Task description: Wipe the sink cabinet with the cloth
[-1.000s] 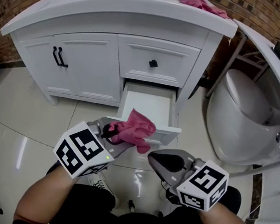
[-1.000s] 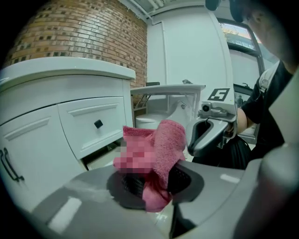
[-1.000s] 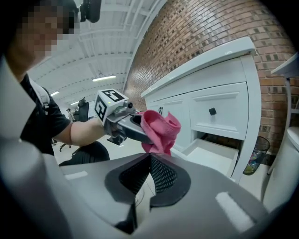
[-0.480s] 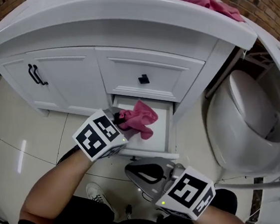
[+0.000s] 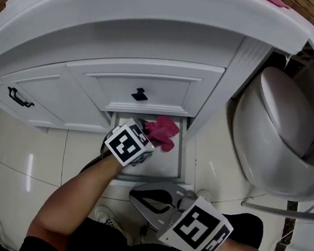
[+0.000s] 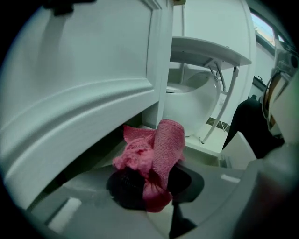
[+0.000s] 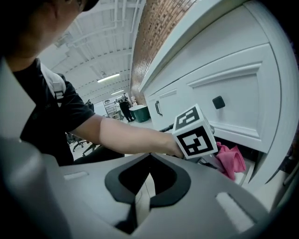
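At the left of the head view, the cabinet (image 5: pixel 155 43) shows two closed doors (image 5: pixel 47 95) (no contact with either). Next to the right, the drawer (image 5: pixel 167 162) stands pulled out beneath the closed upper drawer (image 5: pixel 166 89) with its black knob (image 5: pixel 139 95).

Change over the last second: the left gripper (image 5: pixel 147 133) has moved from above the drawer's front edge to well inside the drawer, close under the upper drawer, taking the cloth (image 5: pixel 163 131) with it. The head view has also closed in on the cabinet. Judgement: the approach is complete and wiping of the drawer interior is at its start; nothing here indicates that the outer faces have been wiped.

Left gripper state: jaws clamped on the pink cloth. In the left gripper view the cloth (image 6: pixel 154 154) is pinched at its lower end between the jaws, and the rest bunches forward beyond the jaw tips, towards the gap under the upper drawer. Whether the cloth touches the drawer floor cannot be told.

Farther right, the right gripper (image 5: pixel 157 198) hangs near the person's body, in front of the drawer and apart from it. The right gripper view shows its jaws brought together with nothing between them.

At the far right stands the toilet (image 5: pixel 279 136), not involved
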### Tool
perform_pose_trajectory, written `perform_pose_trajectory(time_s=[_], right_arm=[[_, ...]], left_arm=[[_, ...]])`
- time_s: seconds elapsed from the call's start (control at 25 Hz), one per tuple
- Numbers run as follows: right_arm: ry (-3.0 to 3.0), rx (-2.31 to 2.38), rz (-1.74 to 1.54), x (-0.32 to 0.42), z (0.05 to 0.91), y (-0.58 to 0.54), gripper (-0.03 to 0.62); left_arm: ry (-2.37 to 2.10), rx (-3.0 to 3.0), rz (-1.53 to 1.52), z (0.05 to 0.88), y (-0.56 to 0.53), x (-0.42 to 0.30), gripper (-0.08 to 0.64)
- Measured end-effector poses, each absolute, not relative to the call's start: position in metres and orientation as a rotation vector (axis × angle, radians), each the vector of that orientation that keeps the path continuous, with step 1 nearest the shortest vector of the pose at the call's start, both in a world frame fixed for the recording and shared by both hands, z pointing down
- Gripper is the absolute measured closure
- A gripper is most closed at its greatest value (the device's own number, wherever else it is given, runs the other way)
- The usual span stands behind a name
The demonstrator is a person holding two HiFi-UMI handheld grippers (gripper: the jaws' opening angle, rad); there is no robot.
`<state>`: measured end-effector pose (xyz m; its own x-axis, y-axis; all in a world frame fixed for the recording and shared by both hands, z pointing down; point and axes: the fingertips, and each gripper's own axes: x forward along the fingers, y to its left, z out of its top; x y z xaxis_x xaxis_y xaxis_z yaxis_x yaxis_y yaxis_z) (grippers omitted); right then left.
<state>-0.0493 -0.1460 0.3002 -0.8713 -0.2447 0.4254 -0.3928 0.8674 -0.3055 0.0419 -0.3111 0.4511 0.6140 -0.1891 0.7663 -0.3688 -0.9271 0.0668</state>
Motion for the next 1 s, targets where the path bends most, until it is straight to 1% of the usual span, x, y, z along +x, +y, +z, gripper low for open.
perform_pose_trajectory(time_s=[0.28,0.56,0.68,1.0], right_arm=[[-2.623,0.445,0.519,-0.04,0.302,-0.153,0.586],[-2.63,0.463,0.538,-0.037,0.306,-0.157,0.586],[-2.629,0.472,0.536,-0.036,0.305,-0.159,0.586],[-2.652,0.481,0.54,-0.042,0.306,-0.161,0.586]], left_arm=[[-0.418,2.578,1.262,0.483,-0.331,0.067,0.465],[-0.429,2.582,1.253,0.485,-0.339,0.072,0.465],[-0.441,2.569,1.269,0.486,-0.339,0.063,0.465],[-0.566,2.487,1.31,0.484,-0.343,0.007,0.465]])
